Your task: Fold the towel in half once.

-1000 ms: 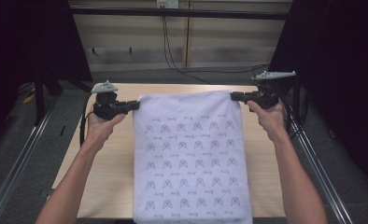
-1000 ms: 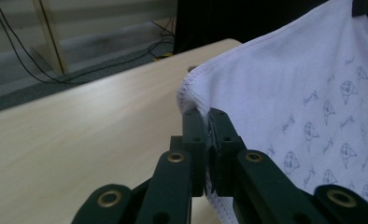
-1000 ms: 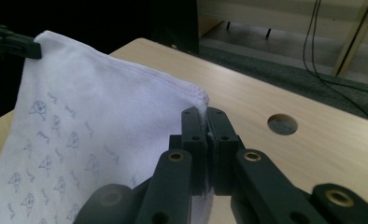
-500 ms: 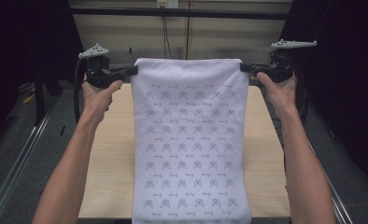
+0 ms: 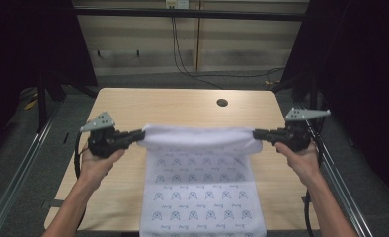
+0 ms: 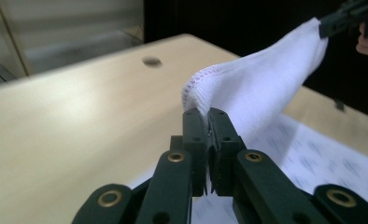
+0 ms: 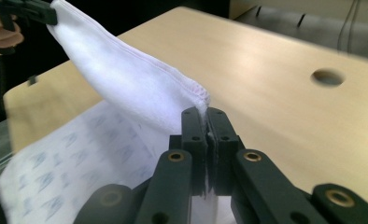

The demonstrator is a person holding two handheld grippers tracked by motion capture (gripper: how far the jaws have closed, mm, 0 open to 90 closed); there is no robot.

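The cloth hangs stretched between the left tongs and right tongs, each clamped tight on a corner, its rest lying on the counter.

Soft matt cloth (stitched hem); smooth pale wood table.

Both forearms reach in from the near edge of the pale wooden table, spread wide apart. The left hand grips the black two-jaw left gripper near the table's left edge, jaws pointing inward, pinched tight. The right hand holds the matching right gripper by the right edge, jaws likewise clamped, facing its partner.
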